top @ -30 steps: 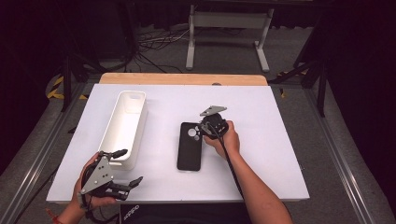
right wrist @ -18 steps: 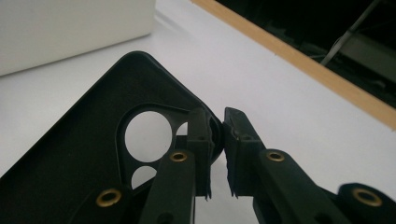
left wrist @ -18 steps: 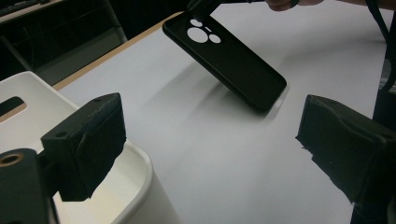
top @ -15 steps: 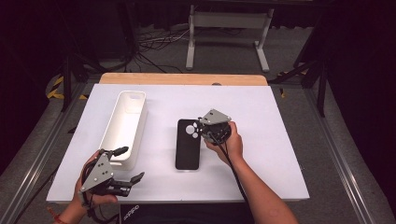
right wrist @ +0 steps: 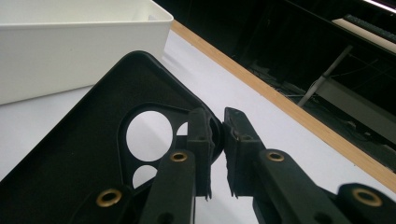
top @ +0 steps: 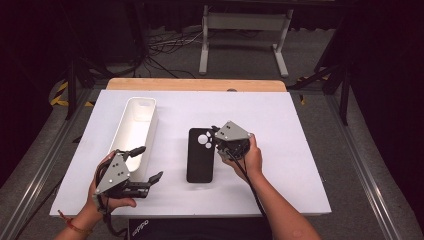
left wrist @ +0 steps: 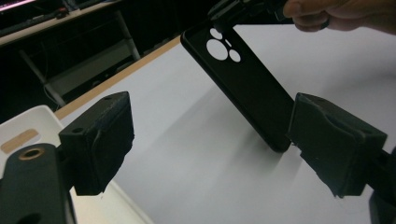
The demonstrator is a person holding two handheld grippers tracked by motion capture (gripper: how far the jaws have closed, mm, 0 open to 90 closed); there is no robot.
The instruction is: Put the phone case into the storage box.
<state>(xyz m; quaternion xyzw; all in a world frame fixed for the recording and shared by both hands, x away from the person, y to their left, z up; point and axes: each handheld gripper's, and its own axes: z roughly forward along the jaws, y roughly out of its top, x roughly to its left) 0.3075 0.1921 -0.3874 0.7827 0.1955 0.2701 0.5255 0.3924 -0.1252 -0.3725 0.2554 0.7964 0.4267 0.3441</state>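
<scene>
Fingers of the right gripper pinch the black phone case's far right edge; left gripper gapes wide, near the white bin.

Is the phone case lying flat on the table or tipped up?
Tipped up. In the left gripper view the phone case slants, its camera end raised off the table where the right gripper pinches its edge; the other end rests down.
</scene>
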